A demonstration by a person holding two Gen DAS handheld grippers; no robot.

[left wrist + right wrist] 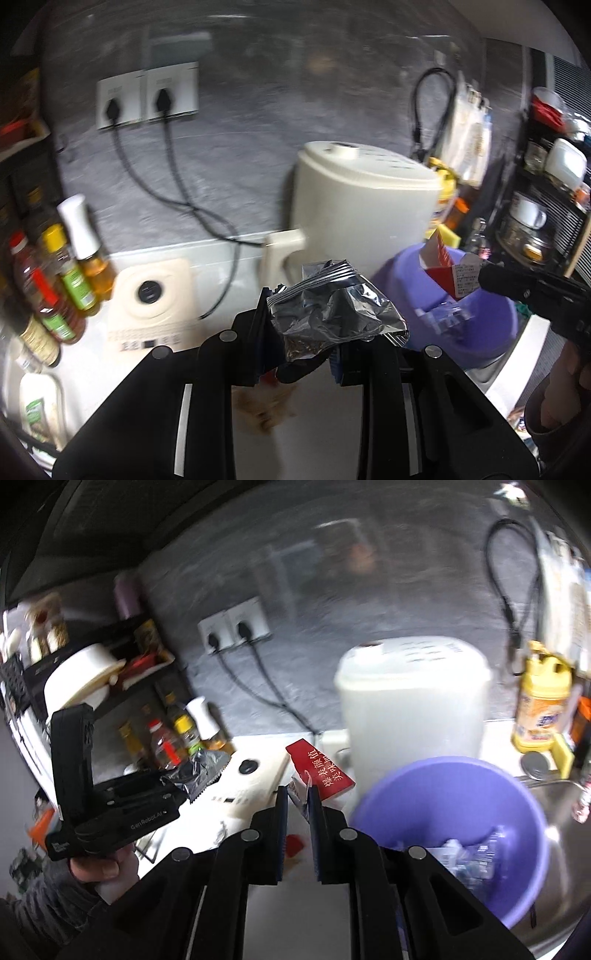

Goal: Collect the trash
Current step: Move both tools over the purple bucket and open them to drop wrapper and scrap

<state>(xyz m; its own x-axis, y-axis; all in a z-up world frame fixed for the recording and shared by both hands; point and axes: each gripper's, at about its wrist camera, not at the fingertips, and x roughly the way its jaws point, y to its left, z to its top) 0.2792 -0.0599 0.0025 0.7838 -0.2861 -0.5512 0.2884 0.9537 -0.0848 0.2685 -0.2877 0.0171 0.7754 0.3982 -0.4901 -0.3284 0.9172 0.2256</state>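
crumpled silver wrapper, red packet, purple basin

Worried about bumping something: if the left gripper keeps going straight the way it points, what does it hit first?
Most likely the white appliance standing straight ahead beyond the silver wrapper that the left gripper holds. The purple bucket sits off to the right. Depth is unclear.

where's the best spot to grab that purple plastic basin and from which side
Take the purple plastic basin by its thin upper rim, coming from above at the near edge so one finger goes inside and one outside. It stands upright and open, and its round wall looks too wide to span. The far side is crowded by the tall white appliance. Both tools are occupied now, so one would need freeing first.
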